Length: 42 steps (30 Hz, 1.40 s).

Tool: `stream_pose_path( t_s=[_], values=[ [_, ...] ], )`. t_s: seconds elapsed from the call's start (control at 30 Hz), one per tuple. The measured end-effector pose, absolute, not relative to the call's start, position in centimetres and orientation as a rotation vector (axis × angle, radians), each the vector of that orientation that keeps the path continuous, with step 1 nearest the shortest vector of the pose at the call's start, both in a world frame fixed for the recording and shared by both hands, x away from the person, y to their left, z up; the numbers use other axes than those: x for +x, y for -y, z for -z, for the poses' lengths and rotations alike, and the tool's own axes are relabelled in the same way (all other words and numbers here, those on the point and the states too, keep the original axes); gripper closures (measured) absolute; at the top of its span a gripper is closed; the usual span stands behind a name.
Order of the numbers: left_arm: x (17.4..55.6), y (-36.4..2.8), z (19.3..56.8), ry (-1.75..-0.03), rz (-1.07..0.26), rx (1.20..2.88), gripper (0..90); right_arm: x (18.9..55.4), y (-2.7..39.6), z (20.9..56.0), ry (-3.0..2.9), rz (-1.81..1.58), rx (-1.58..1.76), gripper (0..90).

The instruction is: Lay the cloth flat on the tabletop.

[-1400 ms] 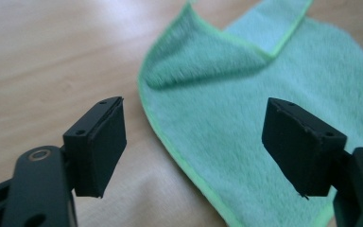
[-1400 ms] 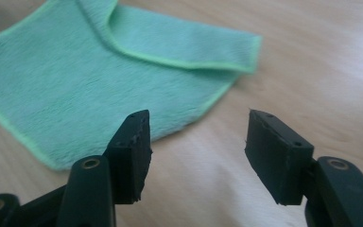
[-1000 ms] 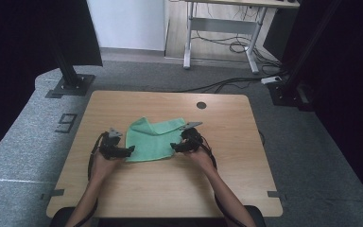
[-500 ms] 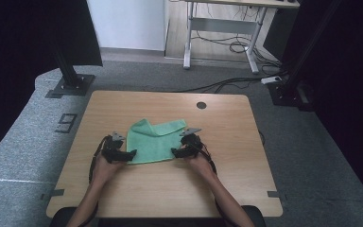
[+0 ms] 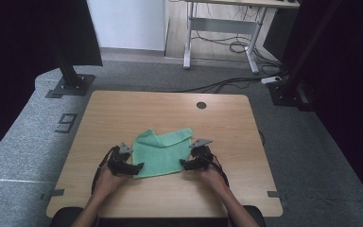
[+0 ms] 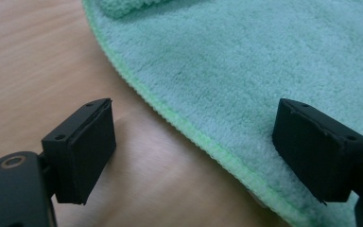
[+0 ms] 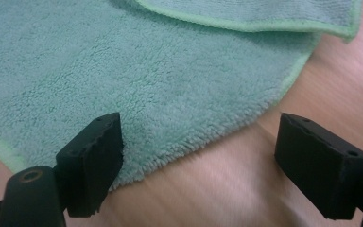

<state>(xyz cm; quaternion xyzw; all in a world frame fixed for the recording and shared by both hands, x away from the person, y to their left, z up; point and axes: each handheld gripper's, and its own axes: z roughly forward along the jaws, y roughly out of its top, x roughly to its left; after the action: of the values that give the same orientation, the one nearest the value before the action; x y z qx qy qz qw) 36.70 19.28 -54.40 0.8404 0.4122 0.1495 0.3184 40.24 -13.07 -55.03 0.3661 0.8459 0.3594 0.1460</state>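
Note:
A green cloth (image 5: 163,151) lies flat on the wooden table (image 5: 123,113), its far edge folded over (image 5: 170,137). My left gripper (image 5: 139,166) sits low at the cloth's near left corner. Its jaws stand open astride the cloth's hem (image 6: 264,71), one pad over bare wood and one over the cloth, with the left gripper (image 6: 196,146) pressing on nothing. My right gripper (image 5: 183,164) is at the near right corner. Its jaws have just been opening, and the right gripper (image 7: 205,161) now stands open with the cloth's edge (image 7: 146,71) lying between them, ungripped.
A round cable hole (image 5: 201,105) sits near the table's far edge. Bare wood surrounds the cloth on all sides. Beyond the table are black stand bases (image 5: 68,85) and a desk frame (image 5: 217,33) on grey carpet.
Both hands have drawn back toward the near edge of the cloth, from its side edges down to its near corners. The cloth has kept its place.

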Motion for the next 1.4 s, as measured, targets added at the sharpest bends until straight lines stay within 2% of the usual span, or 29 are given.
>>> stream_pose_path(
  t_s=[0.2,0.4,0.6,0.67,0.93,1.07,1.13,1.17,1.23,1.4],
  values=[
    [35.9,-18.5,54.2,-1.042,-0.367,2.244,14.9,38.4,14.1,55.1,-2.432,-1.035,1.059,16.3],
    [37.1,-18.2,52.8,-0.984,-0.392,2.212,15.7,36.8,15.1,55.2,-2.422,-1.049,1.054,16.2],
    [40.3,-17.6,50.8,-0.964,-0.402,2.182,26.2,36.3,15.4,55.2,-2.418,-1.050,1.056,15.9],
    [41.3,-17.0,50.2,-0.947,-0.404,2.188,32.3,36.3,15.5,55.2,-2.418,-1.053,1.053,15.7],
    [44.9,-14.2,49.8,-0.895,-0.376,2.245,41.7,36.3,15.6,55.3,-2.416,-1.065,1.044,15.2],
    [46.2,-13.3,50.3,-0.894,-0.325,2.273,51.4,36.3,15.6,55.4,-2.414,-1.068,1.044,15.0],
    [46.7,-13.1,50.6,-0.883,-0.272,2.288,64.1,36.3,15.6,55.4,-2.413,-1.070,1.044,15.0],
    [46.9,-13.1,50.6,-0.881,-0.267,2.293,73.3,36.3,15.6,55.4,-2.412,-1.072,1.044,15.0],
    [47.0,-13.0,50.6,-0.887,-0.307,2.306,85.0,36.3,15.6,55.4,-2.411,-1.074,1.043,15.0],
    [47.6,-14.9,49.0,-1.010,-0.417,2.209,87.4,36.3,15.6,55.4,-2.408,-1.078,1.040,15.0]
  ],
)
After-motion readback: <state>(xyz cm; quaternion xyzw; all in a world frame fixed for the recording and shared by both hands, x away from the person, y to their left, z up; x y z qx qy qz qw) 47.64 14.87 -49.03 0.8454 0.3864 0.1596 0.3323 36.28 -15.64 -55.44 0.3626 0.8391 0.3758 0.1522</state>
